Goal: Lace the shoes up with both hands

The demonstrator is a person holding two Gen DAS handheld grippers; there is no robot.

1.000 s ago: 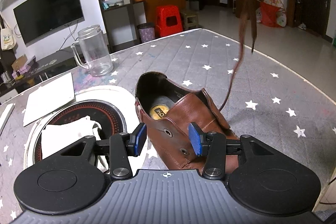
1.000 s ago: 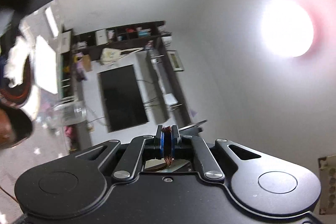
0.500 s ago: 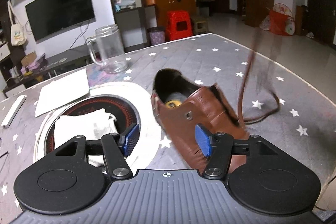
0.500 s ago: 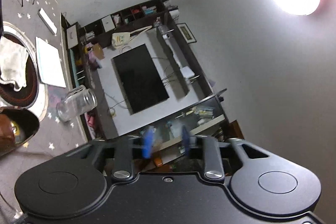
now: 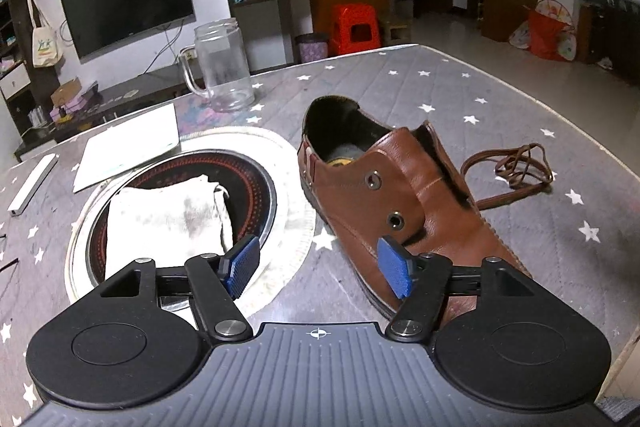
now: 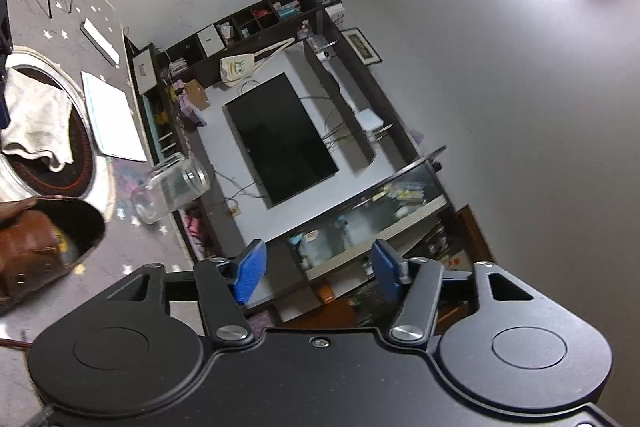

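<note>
Tilting downward, left gripper [image 5: 318,269] opening beside shoe [image 5: 400,203].

- The left gripper [image 5: 318,263] tilts downward, its jaws opening, and nothing sits between its blue pads [image 5: 242,263].
- The right gripper [image 6: 318,269] is rolled sideways and points level; its jaws are opening with nothing between them.

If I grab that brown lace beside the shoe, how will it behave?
The shoelace lies in a loose tangle, so it is probably floppy and light. Thin, it may slip from the pads. One end runs behind the brown leather shoe, so pulling might drag the shoe.
</note>
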